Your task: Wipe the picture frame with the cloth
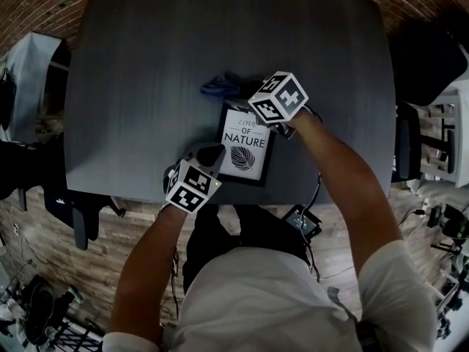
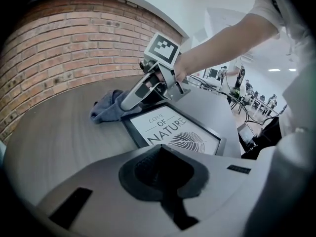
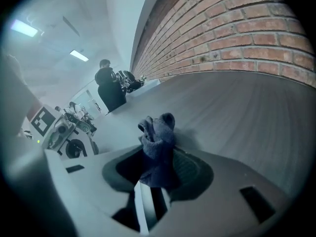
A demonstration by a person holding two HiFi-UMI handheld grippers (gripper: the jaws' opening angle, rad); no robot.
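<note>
A black picture frame [image 1: 245,147] with a white leaf print lies flat on the dark table [image 1: 146,64]; it also shows in the left gripper view [image 2: 173,132]. A crumpled blue cloth [image 1: 220,85] lies just past the frame's far corner. My right gripper [image 1: 249,92] reaches over that corner, and its fingers [image 2: 131,98] sit in the cloth [image 2: 106,110]. Seen from the right gripper [image 3: 158,157], the cloth [image 3: 158,132] fills the gap between both pads and bunches up. My left gripper [image 1: 209,154] is shut and holds nothing, its tips [image 2: 163,169] at the frame's near left corner.
The table's front edge [image 1: 146,185] runs just behind the left gripper. A brick wall [image 2: 74,43] curves behind the table. A black chair [image 1: 425,57] stands at the right, another seat [image 1: 29,72] at the left. A person [image 3: 109,85] sits far off.
</note>
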